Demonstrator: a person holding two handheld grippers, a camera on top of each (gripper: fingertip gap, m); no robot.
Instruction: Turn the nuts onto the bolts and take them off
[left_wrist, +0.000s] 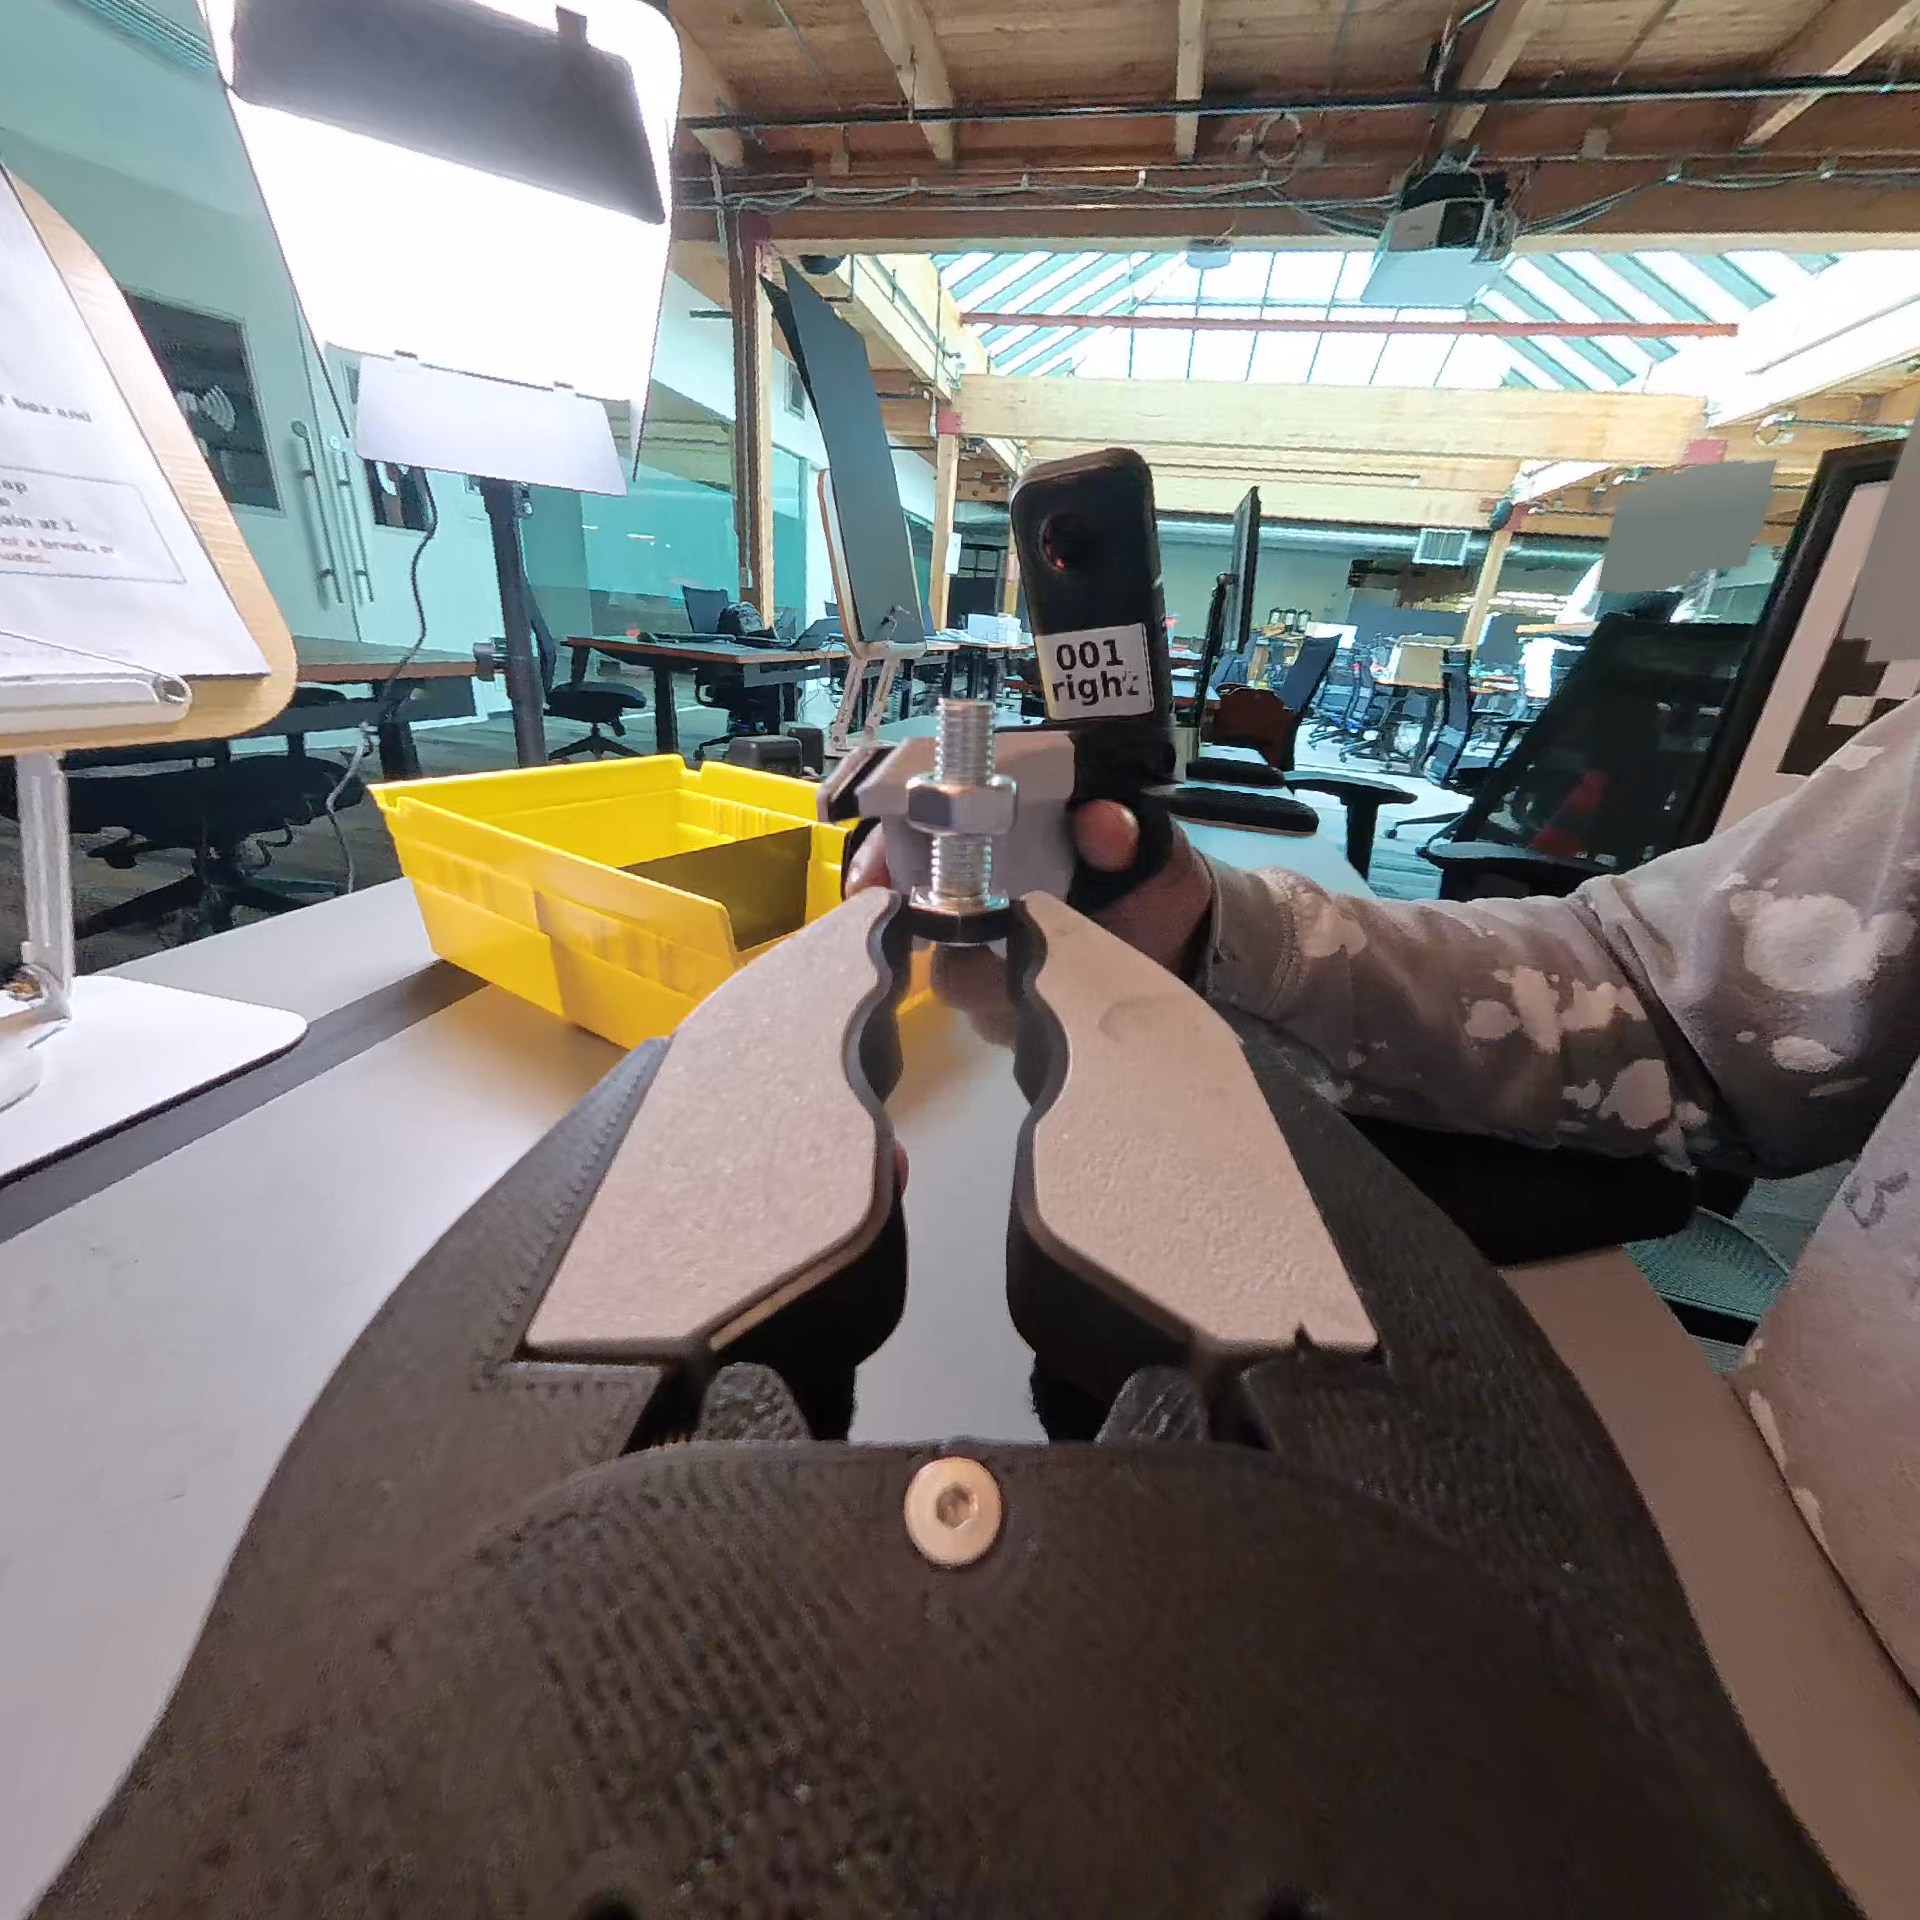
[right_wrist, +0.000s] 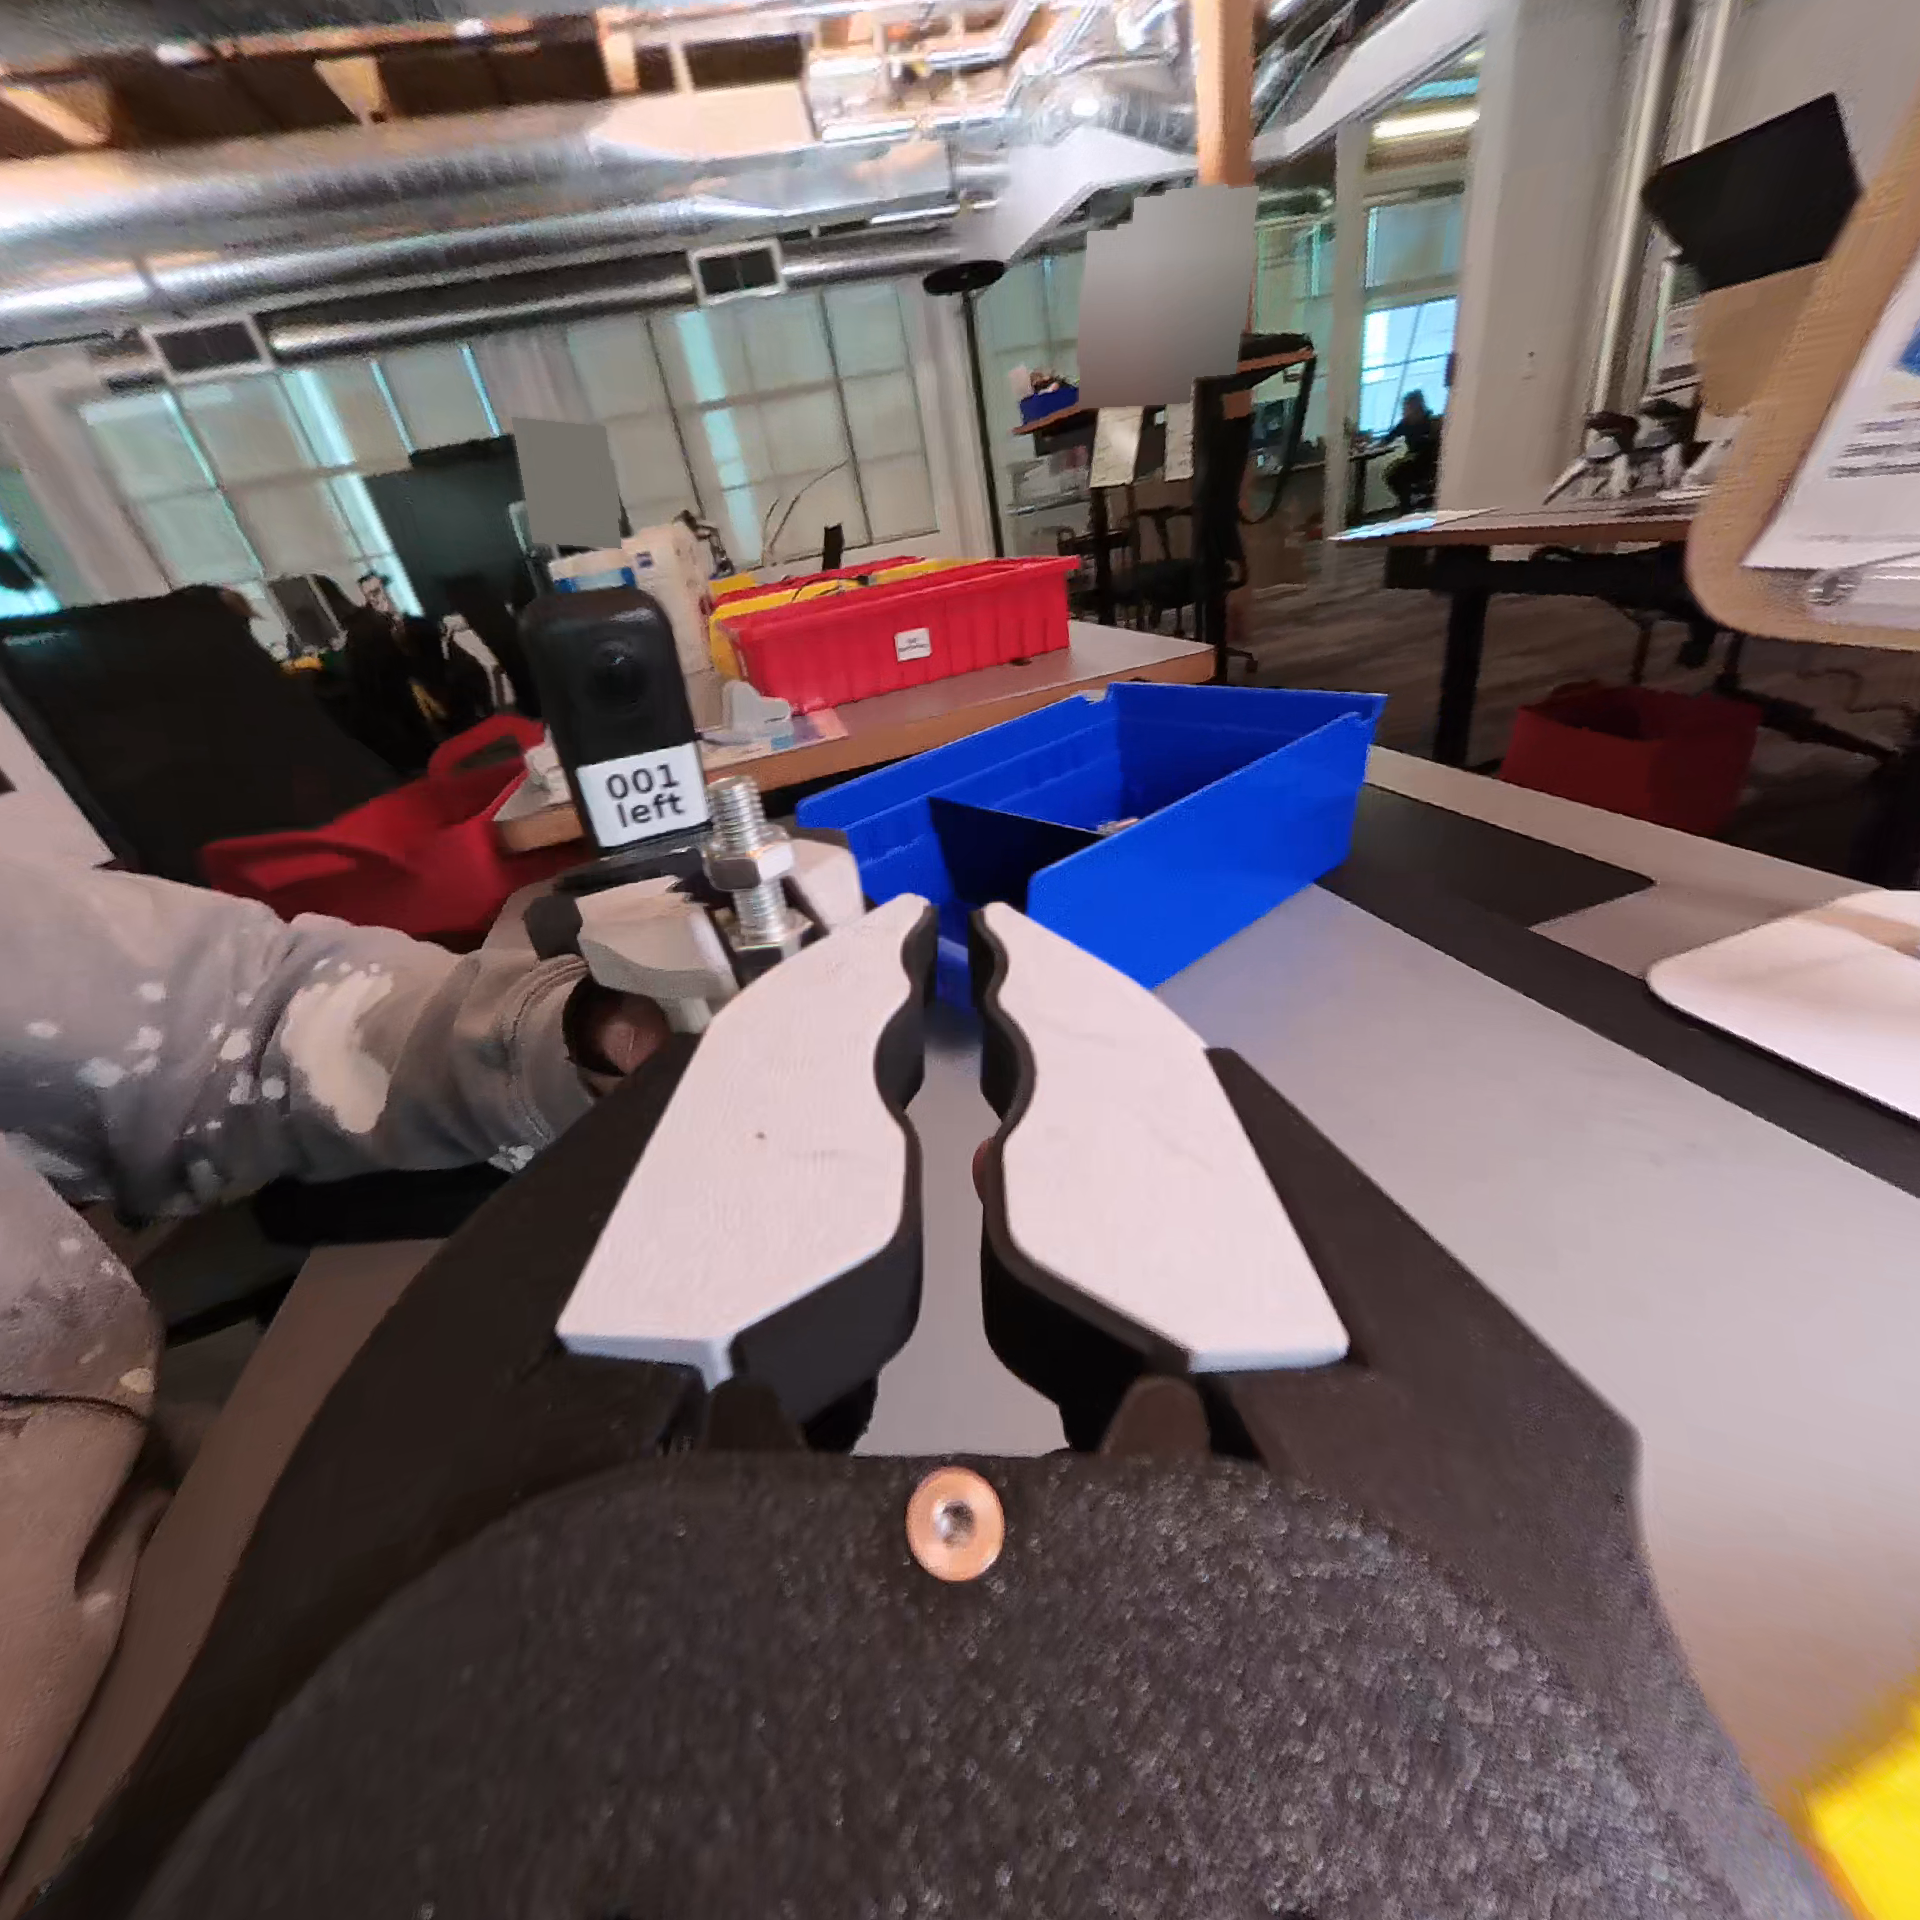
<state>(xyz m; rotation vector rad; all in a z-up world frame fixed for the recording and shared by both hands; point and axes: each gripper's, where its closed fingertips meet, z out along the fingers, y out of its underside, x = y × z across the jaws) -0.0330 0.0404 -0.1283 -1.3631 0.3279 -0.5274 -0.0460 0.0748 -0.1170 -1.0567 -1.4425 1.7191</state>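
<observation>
A silver bolt (left_wrist: 964, 743) stands upright with a hex nut (left_wrist: 961, 805) about halfway down its thread. My left gripper (left_wrist: 961, 925) is shut on the bolt's head and holds it above the grey table (left_wrist: 260, 1299). My right gripper (right_wrist: 953, 920) is empty, with only a narrow slit between its pads. In the right wrist view the bolt (right_wrist: 738, 816) and nut (right_wrist: 750, 860) are to the left of its tips, apart from them. In the left wrist view the right gripper's fingers (left_wrist: 1039, 805) show just behind the bolt.
A yellow bin (left_wrist: 623, 914) sits on the table behind the left gripper. A blue bin (right_wrist: 1174, 862) with a black divider sits ahead of the right gripper. A white stand base (left_wrist: 135, 1049) carries a clipboard. The person's mottled grey sleeve (left_wrist: 1507, 987) reaches in. Across from one pair of fingers to the other is roughly 4 centimeters.
</observation>
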